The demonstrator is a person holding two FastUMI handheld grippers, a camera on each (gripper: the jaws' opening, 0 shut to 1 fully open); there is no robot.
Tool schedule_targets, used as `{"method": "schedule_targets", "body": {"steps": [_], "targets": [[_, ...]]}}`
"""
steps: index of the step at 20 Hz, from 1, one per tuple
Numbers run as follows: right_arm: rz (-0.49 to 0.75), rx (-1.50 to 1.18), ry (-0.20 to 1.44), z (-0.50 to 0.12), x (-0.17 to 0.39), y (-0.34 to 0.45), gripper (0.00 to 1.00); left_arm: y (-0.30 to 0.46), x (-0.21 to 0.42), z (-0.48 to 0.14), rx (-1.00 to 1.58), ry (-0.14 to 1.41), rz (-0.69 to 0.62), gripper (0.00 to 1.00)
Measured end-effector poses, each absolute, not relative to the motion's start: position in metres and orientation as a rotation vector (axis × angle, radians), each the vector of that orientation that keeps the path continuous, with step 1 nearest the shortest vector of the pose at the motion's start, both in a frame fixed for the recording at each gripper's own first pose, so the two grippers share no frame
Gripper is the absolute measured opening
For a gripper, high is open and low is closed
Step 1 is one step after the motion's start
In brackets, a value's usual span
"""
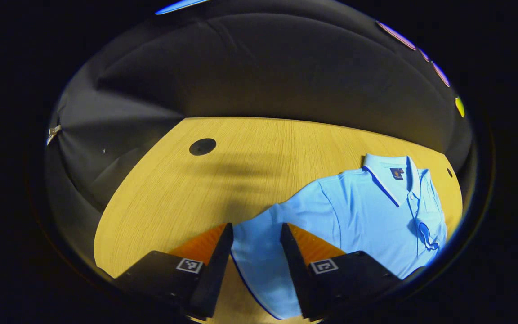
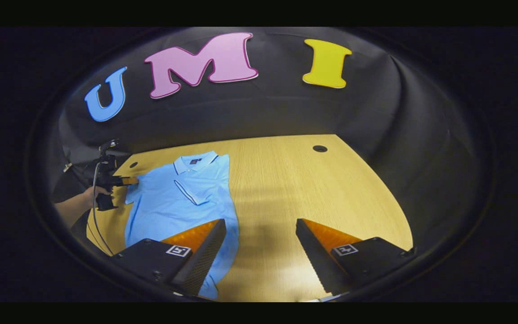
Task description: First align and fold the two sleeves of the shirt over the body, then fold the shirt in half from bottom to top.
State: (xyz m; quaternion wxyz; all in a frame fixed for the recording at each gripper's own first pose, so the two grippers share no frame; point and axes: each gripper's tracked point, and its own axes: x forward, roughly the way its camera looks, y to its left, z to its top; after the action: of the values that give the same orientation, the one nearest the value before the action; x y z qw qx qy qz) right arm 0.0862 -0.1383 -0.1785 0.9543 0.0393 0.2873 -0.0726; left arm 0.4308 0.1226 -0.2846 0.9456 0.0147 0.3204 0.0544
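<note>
1. We see a light blue polo shirt with white-edged collar (image 2: 182,198) lying flat on the pale wooden surface (image 2: 313,193), its right sleeve already folded over the body.
2. Our left tool (image 1: 256,236) stands open over the left sleeve (image 1: 259,256).
3. Our right tool (image 2: 261,234) is open above bare wood beside the shirt's edge.
4. Broad free surface lies right of the shirt.

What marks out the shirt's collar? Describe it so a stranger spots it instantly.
Start at the wooden table, where a light blue polo shirt lies flat. The collar sits at the shirt's far end, nearest the black cloth wall. It alone is a paler band with a small dark tag inside the neck opening.
</note>
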Motion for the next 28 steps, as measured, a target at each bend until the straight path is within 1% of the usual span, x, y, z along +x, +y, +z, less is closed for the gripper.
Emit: {"method": "schedule_targets", "body": {"steps": [2,4,5,6,7,8,9,10,12,15,16,17,18,23,25,26,27,28], "targets": [[-0.141,0.093,0.585,-0.181,0.088,-0.137,0.98,0.116,0.432,-0.285,0.025,0.65,0.099,0.55],[-0.129,0.101,0.587,-0.185,0.09,-0.134,0.98,0.111,0.432,-0.285,0.031,0.649,0.098,0.3],[-0.125,0.104,0.589,-0.186,0.091,-0.134,0.94,0.109,0.431,-0.286,0.048,0.655,0.091,0.25],[-0.121,0.108,0.594,-0.188,0.092,-0.133,0.98,0.108,0.433,-0.285,0.069,0.653,0.082,0.17],[-0.116,0.114,0.601,-0.19,0.093,-0.133,0.94,0.106,0.434,-0.284,0.08,0.652,0.077,0.12],[-0.113,0.117,0.604,-0.191,0.093,-0.134,0.98,0.103,0.435,-0.282,0.07,0.648,0.069,0.07],[-0.114,0.113,0.603,-0.191,0.094,-0.136,0.98,0.098,0.437,-0.281,0.048,0.643,0.054,0.12],[-0.115,0.108,0.6,-0.19,0.094,-0.139,0.98,0.094,0.437,-0.281,0.032,0.646,0.048,0.06],[-0.117,0.097,0.595,-0.189,0.094,-0.143,0.98,0.087,0.437,-0.275,0.059,0.633,0.048,0.07],[-0.106,0.085,0.602,-0.19,0.091,-0.143,0.98,0.052,0.438,-0.253,0.081,0.592,-0.019,0.06],[-0.102,0.08,0.603,-0.19,0.091,-0.142,0.99,0.037,0.437,-0.247,0.078,0.586,-0.049,0.11],[-0.099,0.077,0.602,-0.19,0.09,-0.142,0.99,0.021,0.434,-0.24,0.076,0.575,-0.077,0.11],[-0.096,0.077,0.599,-0.189,0.09,-0.141,0.99,0.006,0.431,-0.232,0.074,0.563,-0.101,0.06],[-0.087,0.08,0.578,-0.183,0.086,-0.133,0.99,-0.087,0.402,-0.202,0.006,0.522,-0.223,0.06],[-0.088,0.081,0.568,-0.18,0.08,-0.131,0.99,-0.122,0.389,-0.195,-0.037,0.502,-0.27,0.08],[-0.089,0.084,0.562,-0.179,0.076,-0.129,0.99,-0.138,0.384,-0.191,-0.049,0.493,-0.292,0.14],[-0.091,0.087,0.56,-0.179,0.072,-0.127,0.99,-0.151,0.376,-0.185,-0.058,0.486,-0.323,0.17],[-0.092,0.091,0.557,-0.178,0.067,-0.126,0.99,-0.159,0.369,-0.182,-0.054,0.477,-0.344,0.44]]}}
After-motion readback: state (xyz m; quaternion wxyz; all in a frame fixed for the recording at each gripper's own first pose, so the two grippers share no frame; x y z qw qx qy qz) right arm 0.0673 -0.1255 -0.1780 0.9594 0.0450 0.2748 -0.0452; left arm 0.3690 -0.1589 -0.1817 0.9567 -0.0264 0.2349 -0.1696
